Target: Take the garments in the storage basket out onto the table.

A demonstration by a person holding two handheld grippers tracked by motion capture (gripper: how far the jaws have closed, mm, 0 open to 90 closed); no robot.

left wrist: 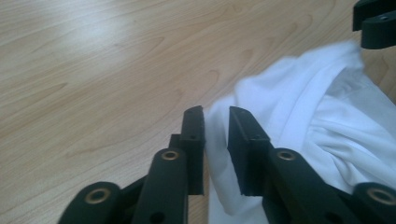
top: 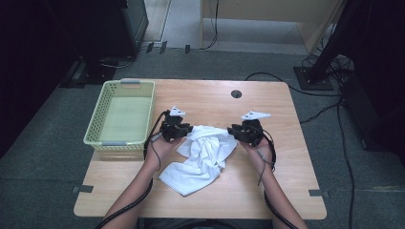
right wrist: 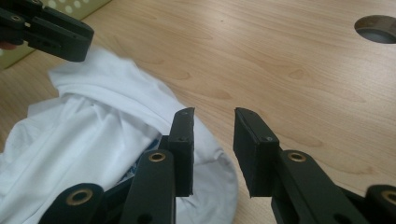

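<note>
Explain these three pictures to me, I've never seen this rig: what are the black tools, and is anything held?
A person holds a hand-held gripper in each hand: the left hand-held gripper and the right hand-held gripper. The high view looks down on a wooden table; the other two views ride on the grippers, looking along their black jaws. A crumpled white cloth lies between them, a green basket at the left. Both pairs of jaws stand apart, gripping nothing; cloth lies loose between the left ones.

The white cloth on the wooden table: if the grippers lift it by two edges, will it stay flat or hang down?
The crumpled white fabric cloth would probably sag, since it already lies in soft folds. It looks thin and likely light. Pushed, it would probably bunch up rather than slide whole.
</note>
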